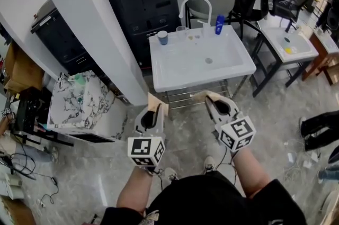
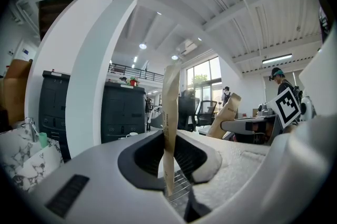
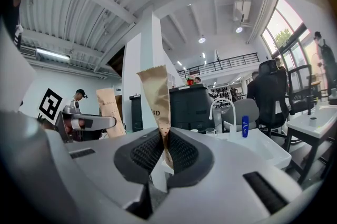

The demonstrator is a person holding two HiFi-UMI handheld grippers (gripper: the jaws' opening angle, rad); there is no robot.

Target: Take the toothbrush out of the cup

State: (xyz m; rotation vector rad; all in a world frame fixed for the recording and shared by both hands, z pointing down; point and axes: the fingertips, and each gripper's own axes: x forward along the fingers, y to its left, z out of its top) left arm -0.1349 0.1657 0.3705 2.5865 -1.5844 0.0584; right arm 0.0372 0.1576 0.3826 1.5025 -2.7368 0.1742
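The left tool (image 1: pixel 154 110) pinches a brown paper packet (image 1: pixel 159 101). The blue cup (image 1: pixel 162 37) stands on the sink's (image 1: pixel 175 78) back rim, well apart; any toothbrush there is too small to see. The right tool (image 1: pixel 213 105) pinches a second packet (image 1: pixel 203 96). With both tools occupied, a grab could fumble or tip the cup.

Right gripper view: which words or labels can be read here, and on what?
"ND": on the brown packet pinched in the right gripper; the rest of the word is out of sight.
Second packet, at left: print blurred.
Blue bottle on the sink: label too small.
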